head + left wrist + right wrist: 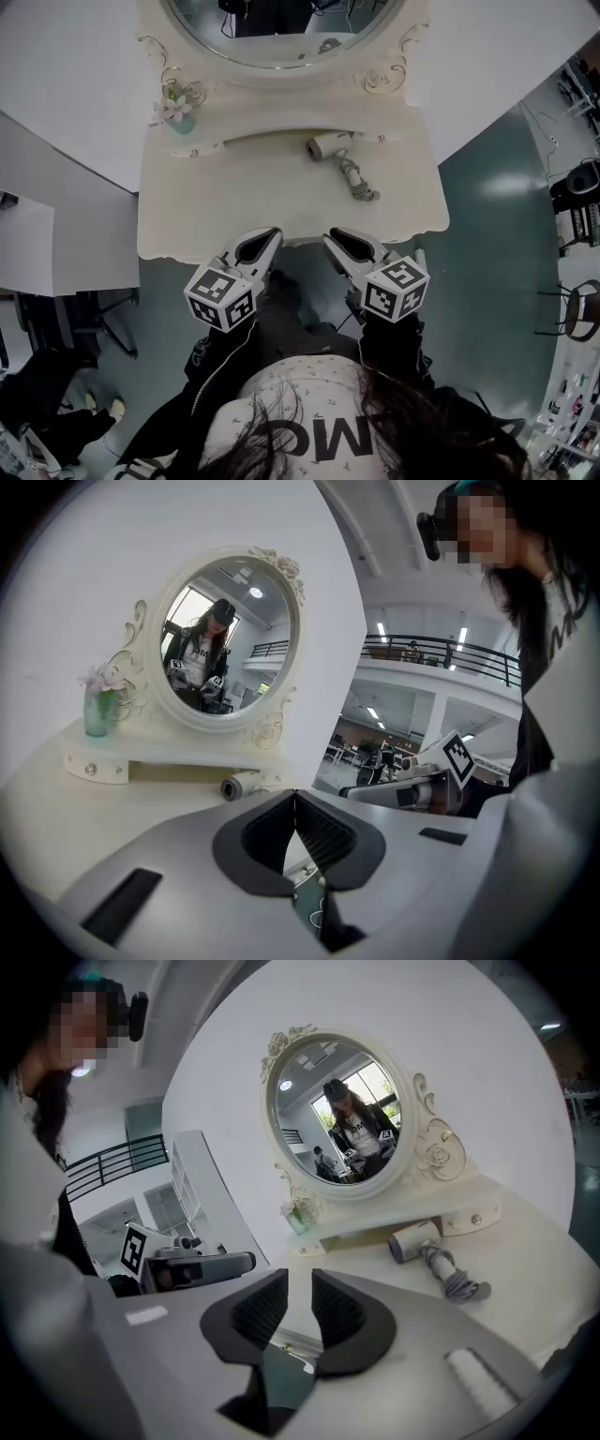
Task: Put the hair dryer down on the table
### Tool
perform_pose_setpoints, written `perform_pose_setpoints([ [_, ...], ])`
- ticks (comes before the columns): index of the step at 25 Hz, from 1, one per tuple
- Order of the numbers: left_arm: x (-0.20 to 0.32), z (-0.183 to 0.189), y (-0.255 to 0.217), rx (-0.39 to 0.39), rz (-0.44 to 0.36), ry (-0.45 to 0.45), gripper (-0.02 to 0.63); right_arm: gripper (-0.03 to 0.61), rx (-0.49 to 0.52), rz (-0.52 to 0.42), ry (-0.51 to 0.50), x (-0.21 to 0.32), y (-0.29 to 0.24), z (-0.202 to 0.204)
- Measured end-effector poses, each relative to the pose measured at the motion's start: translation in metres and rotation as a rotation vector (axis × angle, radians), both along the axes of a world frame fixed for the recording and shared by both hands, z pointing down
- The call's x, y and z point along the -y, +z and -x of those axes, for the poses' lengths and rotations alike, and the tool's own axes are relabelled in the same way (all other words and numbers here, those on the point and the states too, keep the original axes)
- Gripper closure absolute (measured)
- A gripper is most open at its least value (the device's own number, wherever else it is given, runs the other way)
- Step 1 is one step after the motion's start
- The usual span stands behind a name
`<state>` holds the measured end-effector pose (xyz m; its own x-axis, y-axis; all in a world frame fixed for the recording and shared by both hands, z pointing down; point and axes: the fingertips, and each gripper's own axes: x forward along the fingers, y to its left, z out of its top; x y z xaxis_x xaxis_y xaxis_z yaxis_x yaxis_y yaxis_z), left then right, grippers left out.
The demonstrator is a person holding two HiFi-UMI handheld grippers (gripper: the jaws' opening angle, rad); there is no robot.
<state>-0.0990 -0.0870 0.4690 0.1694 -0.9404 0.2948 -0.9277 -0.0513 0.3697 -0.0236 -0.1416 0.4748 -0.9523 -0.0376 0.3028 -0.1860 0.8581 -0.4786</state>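
Now one hair dryer (330,145) lies on the dressing table (234,202) before one oval mirror (281,37), with one flower vase (178,112) at the left. Two grippers hover at the table's near edge: the left gripper (272,234) closed and empty, the right gripper (330,238) slightly parted and empty. Of the gripper views, only the right shows the dryer's coiled cord (457,1282).

Oval mirror (225,639) in ornate cream frame, upright against white wall (84,583); small green vase (97,712) with pale flowers just left of it; teal floor (497,225) below.
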Motion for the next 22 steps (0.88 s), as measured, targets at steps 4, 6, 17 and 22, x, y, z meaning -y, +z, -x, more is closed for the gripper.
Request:
perform_pose_setpoints([
  [4,-0.009,-0.049,-0.001,0.018,0.000,-0.011,0.614,0.509,0.026,0.004,-0.023,-0.013,0.000,-0.046],
  [6,-0.015,-0.077,-0.002,0.023,-0.003,-0.017,0.614,0.509,0.033,0.001,-0.036,-0.021,0.000,-0.073],
  [17,-0.047,-0.215,-0.004,0.057,0.008,-0.034,0.614,0.509,0.090,0.013,-0.079,-0.051,-0.007,-0.190],
  [22,-0.066,-0.243,-0.011,0.086,0.031,-0.044,0.614,0.509,0.118,0.037,-0.107,-0.070,-0.010,-0.211],
])
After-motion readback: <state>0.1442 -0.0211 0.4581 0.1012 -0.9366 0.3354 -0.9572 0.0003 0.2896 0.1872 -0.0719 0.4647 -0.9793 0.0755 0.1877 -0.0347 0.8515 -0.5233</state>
